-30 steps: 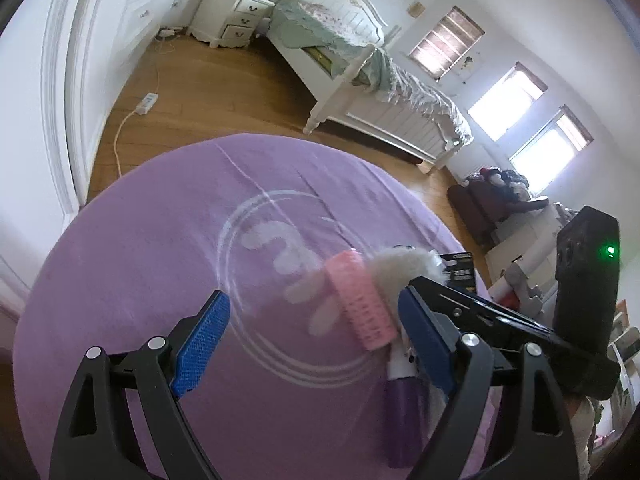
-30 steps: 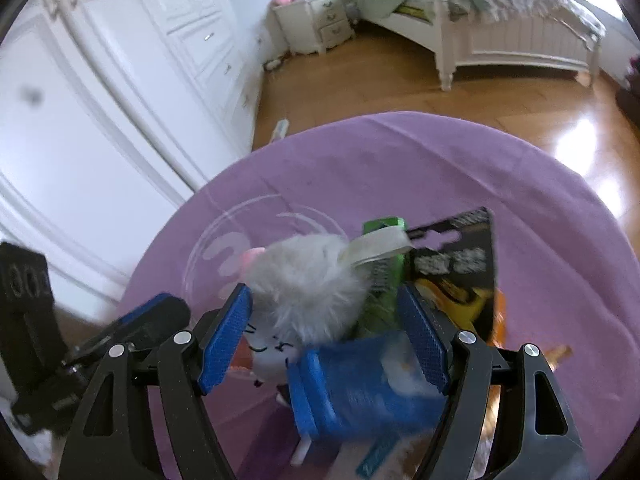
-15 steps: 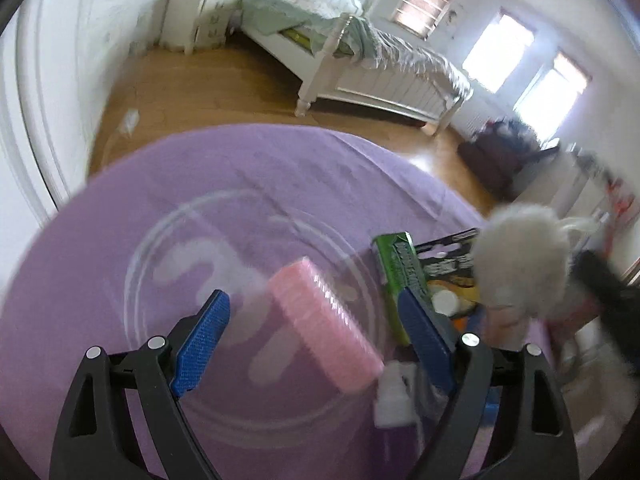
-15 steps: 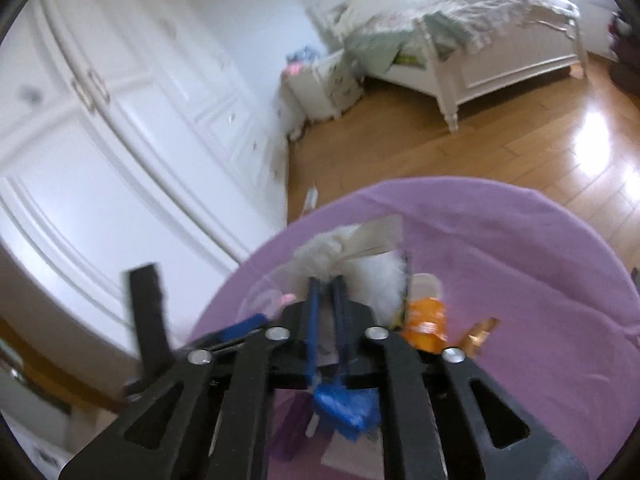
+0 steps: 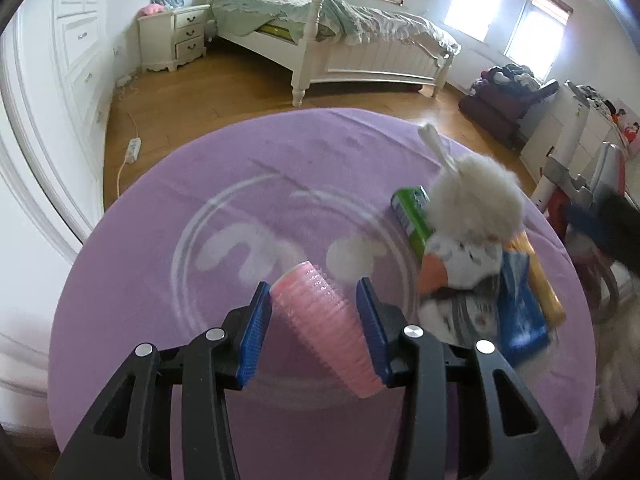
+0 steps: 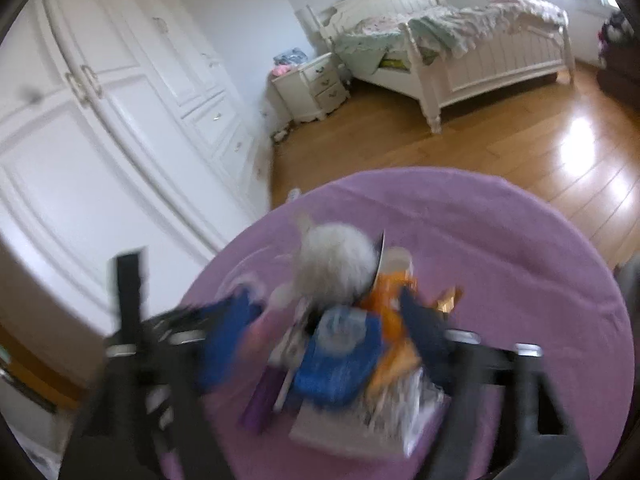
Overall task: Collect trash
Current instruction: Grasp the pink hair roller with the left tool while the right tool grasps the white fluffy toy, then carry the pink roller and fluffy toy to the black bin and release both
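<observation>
Now the left gripper (image 5: 316, 328) is closing on the pink roller (image 5: 324, 332), lower centre, which has gone from loose between wide fingers to bracketed, pads nearly touching. The right gripper (image 6: 324, 332) is reopening over the blue packet (image 6: 340, 364) in the worktop (image 6: 520, 248) pile; nothing held.

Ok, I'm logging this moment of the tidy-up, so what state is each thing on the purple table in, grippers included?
Pink ribbed hair roller: lying tilted between the left gripper jaws, which are closing.
Right gripper: blurred, jaws opening, wide apart above the pile.
Fluffy white pompom toy: resting on the pile, not gripped.
Blue packet: lying loose on the pile.
Green tube: lying flat.
Purple round tablecloth: spread flat.
</observation>
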The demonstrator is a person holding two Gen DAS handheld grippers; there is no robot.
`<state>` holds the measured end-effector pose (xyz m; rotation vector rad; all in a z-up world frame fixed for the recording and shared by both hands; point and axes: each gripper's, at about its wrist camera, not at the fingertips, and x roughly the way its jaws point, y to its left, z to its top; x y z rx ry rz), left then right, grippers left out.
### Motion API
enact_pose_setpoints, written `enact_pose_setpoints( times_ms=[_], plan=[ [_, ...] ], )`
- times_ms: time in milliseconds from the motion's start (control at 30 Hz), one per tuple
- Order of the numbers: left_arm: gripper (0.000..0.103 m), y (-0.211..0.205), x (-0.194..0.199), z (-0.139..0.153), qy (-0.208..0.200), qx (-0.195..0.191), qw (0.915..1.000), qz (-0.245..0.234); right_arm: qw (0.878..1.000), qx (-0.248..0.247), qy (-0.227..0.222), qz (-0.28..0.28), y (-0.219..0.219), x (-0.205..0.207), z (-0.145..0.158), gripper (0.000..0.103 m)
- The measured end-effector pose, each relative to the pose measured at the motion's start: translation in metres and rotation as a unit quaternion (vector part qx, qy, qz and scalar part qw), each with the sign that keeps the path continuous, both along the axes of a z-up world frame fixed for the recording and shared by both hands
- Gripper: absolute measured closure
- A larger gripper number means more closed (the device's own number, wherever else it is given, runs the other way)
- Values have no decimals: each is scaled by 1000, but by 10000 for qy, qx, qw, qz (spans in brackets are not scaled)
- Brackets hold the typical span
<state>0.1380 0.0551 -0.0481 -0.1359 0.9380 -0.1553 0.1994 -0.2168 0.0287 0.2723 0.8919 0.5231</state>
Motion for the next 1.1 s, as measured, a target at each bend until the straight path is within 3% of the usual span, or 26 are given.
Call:
enact_pose_setpoints(
  times_ms=[133,200,267,333,500,700,933,1100],
  plan=[
    [61,3,-19,1,-16,-50,9999,-133,9965,-800,118,212,44,38,-22,24],
    [61,1,-27,2,-60,-15,9998,-205,9900,-1335,192,400,67,47,-38,55],
    [62,-1,-29,4,-130,-18,9996,-261,9852,-1630,226,489,79,48,-49,62],
    [64,-1,-36,9,-297,-78,9990,-321,9883,-1484,43,354,73,37,-42,63],
    [64,-7,-52,23,-648,-342,9964,-417,9992,-168,-345,-130,9,-14,4,63],
    [66,-40,-76,55,-1150,-541,9887,-796,9937,938,-365,-502,-76,-67,36,63],
    [69,-114,-103,87,-1580,-707,9751,-1390,9848,1393,-366,-967,-155,-126,40,63],
    [69,-176,-111,93,-1625,-835,9642,-1921,9786,1534,-305,-1341,-205,-162,28,63]
  ],
)
